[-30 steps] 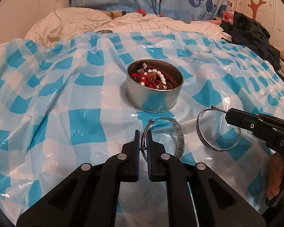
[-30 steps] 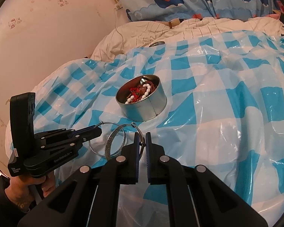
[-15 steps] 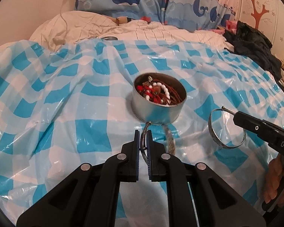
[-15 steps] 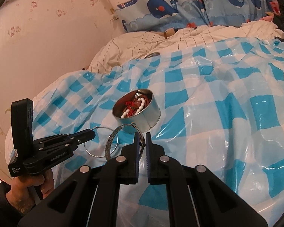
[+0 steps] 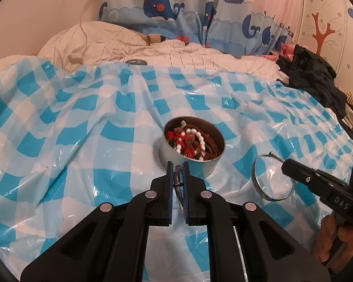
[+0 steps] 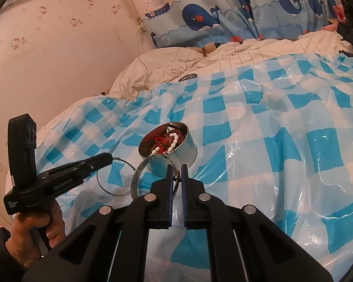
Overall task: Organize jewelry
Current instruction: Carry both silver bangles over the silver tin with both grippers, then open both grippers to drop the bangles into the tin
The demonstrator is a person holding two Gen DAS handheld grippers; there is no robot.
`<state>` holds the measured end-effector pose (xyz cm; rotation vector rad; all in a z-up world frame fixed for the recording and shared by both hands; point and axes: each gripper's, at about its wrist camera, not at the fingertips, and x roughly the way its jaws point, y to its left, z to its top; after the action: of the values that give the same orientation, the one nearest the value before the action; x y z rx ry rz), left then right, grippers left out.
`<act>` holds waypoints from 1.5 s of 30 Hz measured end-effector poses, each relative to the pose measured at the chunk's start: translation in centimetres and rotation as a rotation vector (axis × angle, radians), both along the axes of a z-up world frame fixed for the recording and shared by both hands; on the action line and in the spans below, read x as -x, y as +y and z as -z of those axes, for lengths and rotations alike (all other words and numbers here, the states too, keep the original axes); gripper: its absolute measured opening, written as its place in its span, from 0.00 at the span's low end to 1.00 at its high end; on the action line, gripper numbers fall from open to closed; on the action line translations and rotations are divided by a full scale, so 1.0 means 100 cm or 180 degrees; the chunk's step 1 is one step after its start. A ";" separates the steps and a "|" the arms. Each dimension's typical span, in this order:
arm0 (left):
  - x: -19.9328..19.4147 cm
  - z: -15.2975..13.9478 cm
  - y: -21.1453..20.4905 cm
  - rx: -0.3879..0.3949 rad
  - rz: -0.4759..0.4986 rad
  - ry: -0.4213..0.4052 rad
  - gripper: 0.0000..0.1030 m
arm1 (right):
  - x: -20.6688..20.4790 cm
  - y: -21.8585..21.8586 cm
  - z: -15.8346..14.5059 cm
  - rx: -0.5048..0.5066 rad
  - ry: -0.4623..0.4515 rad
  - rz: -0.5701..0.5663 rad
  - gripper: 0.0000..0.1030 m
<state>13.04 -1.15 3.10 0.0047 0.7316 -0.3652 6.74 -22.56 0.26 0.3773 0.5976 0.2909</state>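
Your left gripper's fingers (image 5: 169,183) hide most of the bangle (image 5: 178,185) they pinch. In your right wrist view, the other bangle (image 6: 138,176) covers part of the tin (image 6: 186,148) wall. The beads (image 5: 195,142) inside tangle together, too small to tell apart.

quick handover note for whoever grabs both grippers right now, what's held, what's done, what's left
Left gripper: shut on a silver bangle, just short of the tin.
Right gripper: shut on a second bangle, lifted beside the tin.
Tin: open on the checked sheet, already holding red and white beads.
Done: beads are in, both bangles picked up.
Left: drop both bangles into the tin. I can't tell what the small round metal thing beyond the sheet is.
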 end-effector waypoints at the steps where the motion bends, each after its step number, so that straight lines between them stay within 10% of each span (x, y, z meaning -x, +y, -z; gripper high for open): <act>1: 0.000 -0.002 0.000 0.0019 0.0003 -0.0011 0.06 | -0.001 0.000 0.000 -0.0003 -0.0005 -0.0001 0.07; 21: -0.020 -0.026 -0.021 0.0362 0.0090 -0.0127 0.06 | -0.032 -0.010 -0.012 -0.0077 -0.0168 0.0174 0.07; 35: -0.080 0.007 -0.040 0.0660 -0.0030 0.0259 0.07 | -0.062 0.004 -0.020 0.0186 -0.0231 0.0123 0.07; 45: -0.078 0.005 0.004 0.0573 -0.0574 0.0354 0.49 | -0.112 0.048 0.005 0.0552 0.0054 -0.0095 0.15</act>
<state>20.79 -0.71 2.57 -0.2518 0.8003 -0.2590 17.94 -17.78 -0.23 0.2041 0.6406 0.2626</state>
